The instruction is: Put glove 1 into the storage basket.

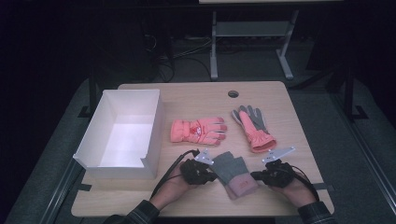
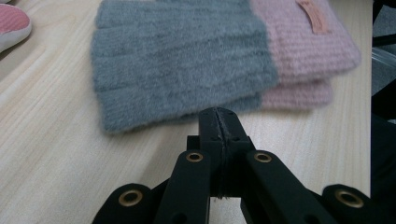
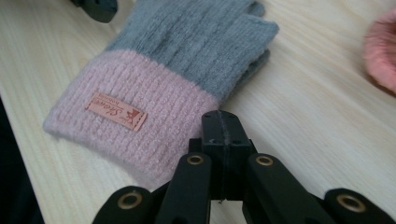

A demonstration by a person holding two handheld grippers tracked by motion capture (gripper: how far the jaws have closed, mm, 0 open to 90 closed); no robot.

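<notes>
With nothing yet in the white box (image 1: 122,131), hardly begun: all gloves out on the table (image 1: 196,98). Grey and pink knitted gloves (image 1: 232,173) stacked as a pair at the near edge, flanked by both tools. Left gripper (image 1: 211,176) just beside the grey finger ends, jaws pressed together, empty. Right gripper (image 1: 254,176) just beside the pink cuff, jaws likewise together, holding nothing. Farther back, orange glove (image 1: 198,130) lying flat near the box, and grey-palmed glove with orange cuff (image 1: 254,127) to its right. Left to do, judging by the layout: grasp the knitted pair, carry it to the box, then the other two.
</notes>
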